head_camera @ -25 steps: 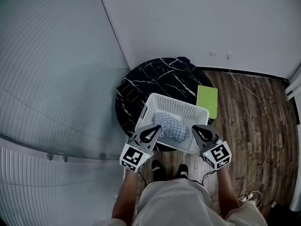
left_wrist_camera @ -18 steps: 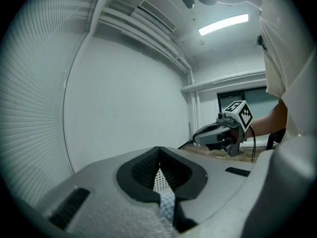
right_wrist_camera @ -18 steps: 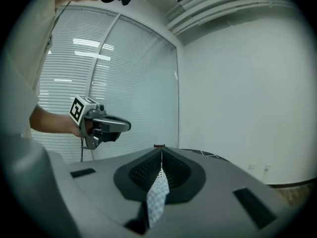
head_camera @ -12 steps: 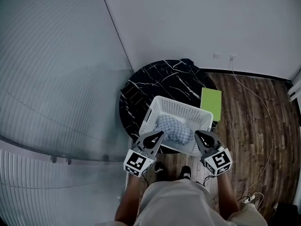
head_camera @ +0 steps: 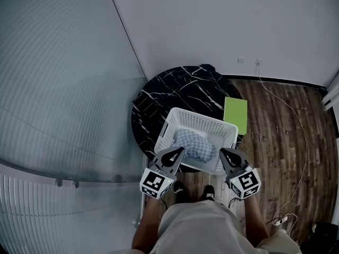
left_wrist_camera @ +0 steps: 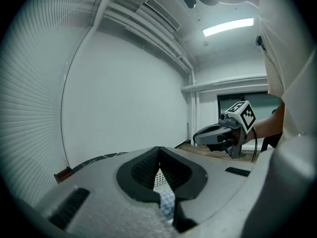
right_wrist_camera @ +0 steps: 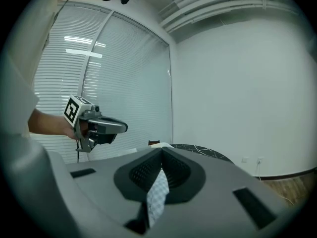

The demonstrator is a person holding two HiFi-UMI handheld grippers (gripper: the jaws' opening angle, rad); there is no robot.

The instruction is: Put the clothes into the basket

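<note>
Checked cloth (head_camera: pixel 194 144) lay bunched in the white basket (head_camera: pixel 204 121) at the centre of the head view, on the near edge of the black marble table (head_camera: pixel 175 89), with a green board (head_camera: pixel 235 114) to the right of it. Its long axis ran across the frame, from one gripper towards the other. The left gripper (head_camera: pixel 181 149) and right gripper (head_camera: pixel 221 151) hung at the basket's near rim, one on each side of the cloth and about equally near, so it lay ahead and between them. In the left gripper view we saw the jaws brought together at the tips; basket mesh and a little check showed through the slit behind them. In the right gripper view the jaws were likewise together, with check filling the slit, which we judged to be the cloth lying below, not clamped.
</note>
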